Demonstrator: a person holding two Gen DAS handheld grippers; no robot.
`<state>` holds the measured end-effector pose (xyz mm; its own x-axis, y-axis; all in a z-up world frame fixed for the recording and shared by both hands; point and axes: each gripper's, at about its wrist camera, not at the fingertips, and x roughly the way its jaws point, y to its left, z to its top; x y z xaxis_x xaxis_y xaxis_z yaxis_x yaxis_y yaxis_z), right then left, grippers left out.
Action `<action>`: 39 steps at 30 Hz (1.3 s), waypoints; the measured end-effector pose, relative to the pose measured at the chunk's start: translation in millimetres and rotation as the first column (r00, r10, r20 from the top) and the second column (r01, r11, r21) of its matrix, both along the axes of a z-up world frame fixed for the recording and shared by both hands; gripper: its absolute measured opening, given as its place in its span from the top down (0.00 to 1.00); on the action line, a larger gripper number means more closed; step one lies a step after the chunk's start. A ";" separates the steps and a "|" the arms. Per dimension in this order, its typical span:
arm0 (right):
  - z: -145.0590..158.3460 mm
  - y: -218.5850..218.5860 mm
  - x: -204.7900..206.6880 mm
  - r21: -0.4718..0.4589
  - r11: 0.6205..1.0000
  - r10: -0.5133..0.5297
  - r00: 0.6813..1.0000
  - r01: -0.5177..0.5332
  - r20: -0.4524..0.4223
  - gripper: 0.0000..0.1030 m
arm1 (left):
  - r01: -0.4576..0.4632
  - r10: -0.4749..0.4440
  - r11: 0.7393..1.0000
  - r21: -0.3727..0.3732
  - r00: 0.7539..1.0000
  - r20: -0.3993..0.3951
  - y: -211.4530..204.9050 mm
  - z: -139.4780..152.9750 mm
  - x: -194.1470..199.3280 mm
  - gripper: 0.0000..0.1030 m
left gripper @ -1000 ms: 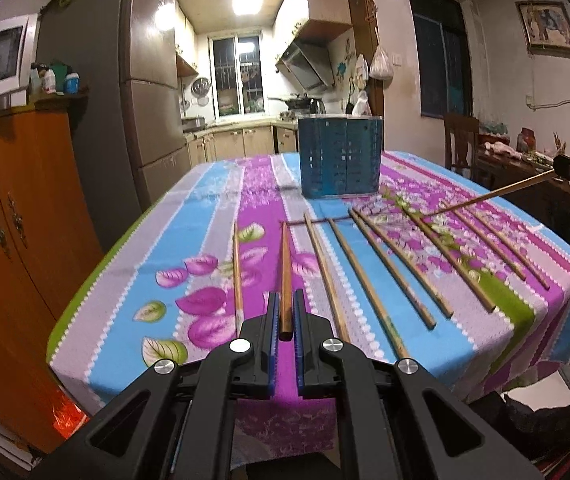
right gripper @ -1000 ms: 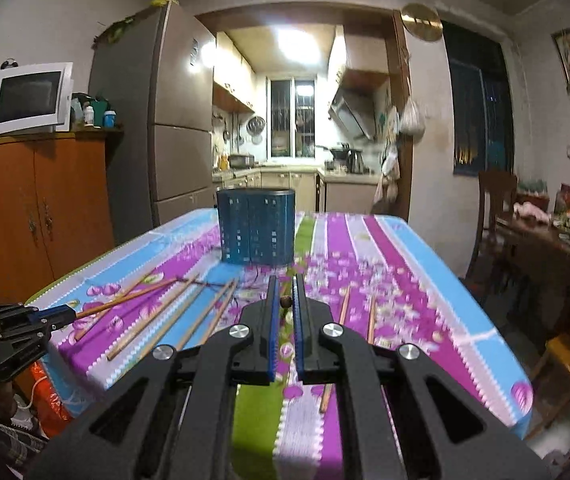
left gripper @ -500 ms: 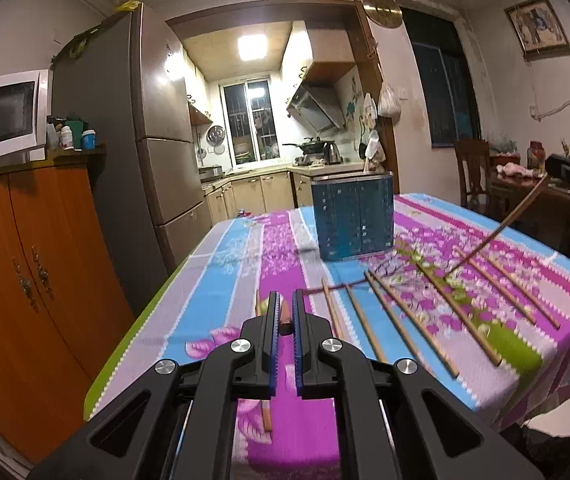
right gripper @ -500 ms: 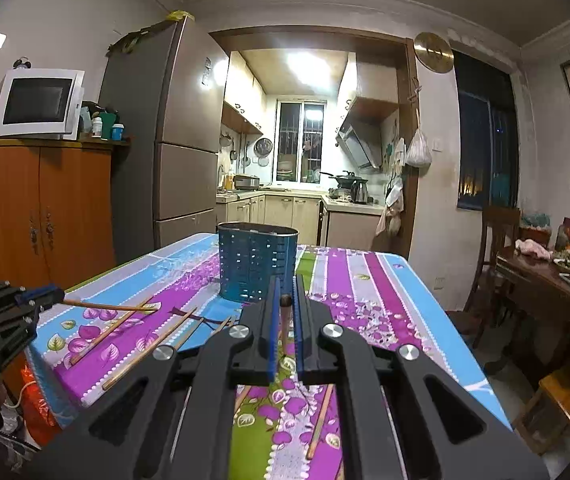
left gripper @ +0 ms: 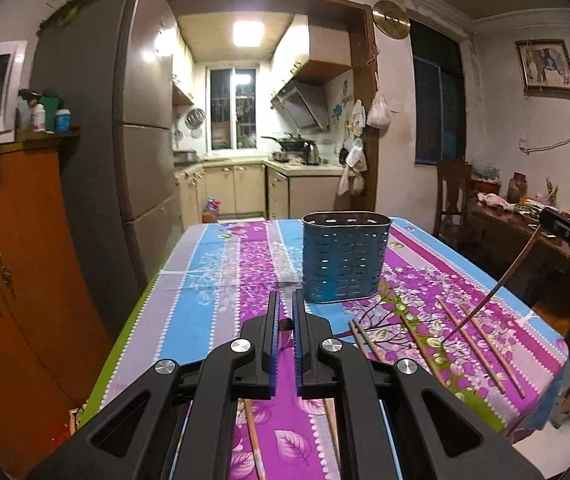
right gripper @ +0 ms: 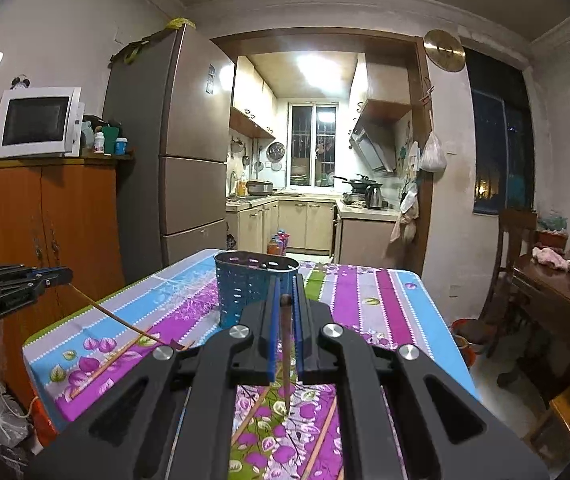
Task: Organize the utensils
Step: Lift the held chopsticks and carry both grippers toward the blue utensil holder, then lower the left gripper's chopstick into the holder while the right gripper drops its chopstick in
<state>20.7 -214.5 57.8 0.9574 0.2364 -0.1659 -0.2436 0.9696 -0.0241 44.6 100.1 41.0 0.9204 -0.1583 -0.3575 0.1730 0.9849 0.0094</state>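
A blue perforated utensil holder [left gripper: 345, 258] stands on the floral tablecloth [left gripper: 213, 280]; it also shows in the right wrist view [right gripper: 245, 284]. My left gripper [left gripper: 285, 312] is shut on a wooden chopstick [left gripper: 285, 325], held end-on just left of the holder. My right gripper [right gripper: 284, 300] is shut on another chopstick [right gripper: 286, 356] that hangs tip down over the cloth. The right gripper with its chopstick [left gripper: 497, 286] shows at the right of the left wrist view. Several chopsticks [left gripper: 471, 344] lie on the table.
A wooden cabinet [right gripper: 45, 232] with a microwave [right gripper: 37, 122] and a fridge [right gripper: 173, 160] stand to the left. A chair [right gripper: 513, 248] and a cluttered side table [right gripper: 565, 292] stand to the right. The kitchen lies behind the table.
Both grippers have lifted their chopsticks off the table and tilted them up. Both have moved closer to the blue holder.
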 end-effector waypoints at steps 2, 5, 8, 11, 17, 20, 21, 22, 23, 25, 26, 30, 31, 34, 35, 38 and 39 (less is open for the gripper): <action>2.8 -0.3 3.1 0.006 1.000 0.011 1.000 -0.011 -0.002 0.95 | 0.014 -0.014 1.000 -0.012 1.000 -0.017 1.5 4.9 4.9 0.93; 7.1 0.0 5.6 0.009 1.000 0.020 1.000 -0.020 0.002 0.95 | 0.022 -0.022 1.000 -0.014 0.999 -0.024 2.5 14.2 10.4 0.93; 12.1 -1.5 7.1 0.010 1.000 0.029 1.000 -0.029 0.006 0.95 | 0.025 -0.025 1.000 -0.014 1.000 -0.019 3.8 26.1 14.2 0.93; 18.3 -2.9 7.9 0.012 0.999 0.036 0.999 -0.037 0.008 0.95 | 0.030 -0.030 0.999 -0.019 1.000 0.001 4.1 39.2 13.9 0.93; 25.5 -6.6 11.3 0.027 0.998 0.059 0.998 -0.059 0.000 0.95 | 0.053 -0.052 0.998 -0.042 0.998 0.018 2.5 56.8 12.4 0.93; 26.8 -7.4 14.4 0.041 0.996 0.075 0.997 -0.075 -0.014 0.95 | 0.061 -0.061 0.997 -0.037 0.998 0.022 -2.3 57.8 11.4 0.93; 27.8 -7.5 15.9 0.043 0.996 0.080 0.997 -0.079 -0.019 0.95 | 0.065 -0.064 0.997 -0.037 0.998 0.023 -3.1 58.8 11.7 0.93; 28.7 -8.6 17.6 0.044 0.996 0.084 0.996 -0.083 -0.023 0.95 | 0.068 -0.067 0.997 -0.037 0.997 0.024 -4.2 59.4 12.2 0.93; 29.4 -8.0 20.5 0.045 0.995 0.090 0.995 -0.089 -0.031 0.95 | 0.071 -0.071 0.997 -0.036 0.997 0.025 -5.6 60.4 13.3 0.93; 32.3 -7.4 26.7 0.044 0.994 0.101 0.994 -0.099 -0.038 0.95 | 0.080 -0.079 0.996 -0.038 0.996 0.030 -7.7 63.5 17.0 0.93; 34.2 -6.1 29.4 0.044 0.994 0.105 0.994 -0.103 -0.039 0.95 | 0.084 -0.083 0.996 -0.040 0.996 0.034 -8.1 65.7 19.1 0.93; 49.0 -2.0 47.6 0.056 0.990 0.129 0.991 -0.127 -0.034 0.95 | 0.114 -0.110 0.992 -0.048 0.991 0.079 -14.6 86.8 35.9 0.93; 53.5 -2.0 53.5 0.059 0.990 0.131 0.991 -0.129 -0.028 0.95 | 0.118 -0.114 0.992 -0.051 0.989 0.090 -16.6 92.9 40.8 0.93; 70.2 0.9 70.4 0.056 0.989 0.140 0.990 -0.139 -0.010 0.95 | 0.134 -0.124 0.989 -0.061 0.982 0.143 -23.1 119.7 60.1 0.93; 79.4 3.2 76.7 0.048 0.989 0.142 0.990 -0.142 0.004 0.95 | 0.137 -0.125 0.989 -0.062 0.978 0.168 -25.0 130.8 67.2 0.93; 106.6 9.3 90.5 0.034 0.990 0.137 0.989 -0.139 0.058 0.95 | 0.133 -0.116 0.990 -0.052 0.963 0.243 -32.0 157.2 82.6 0.93; 116.4 10.6 95.4 0.035 0.990 0.136 0.988 -0.139 0.078 0.95 | 0.134 -0.114 0.989 -0.057 0.956 0.272 -35.0 169.3 92.7 0.93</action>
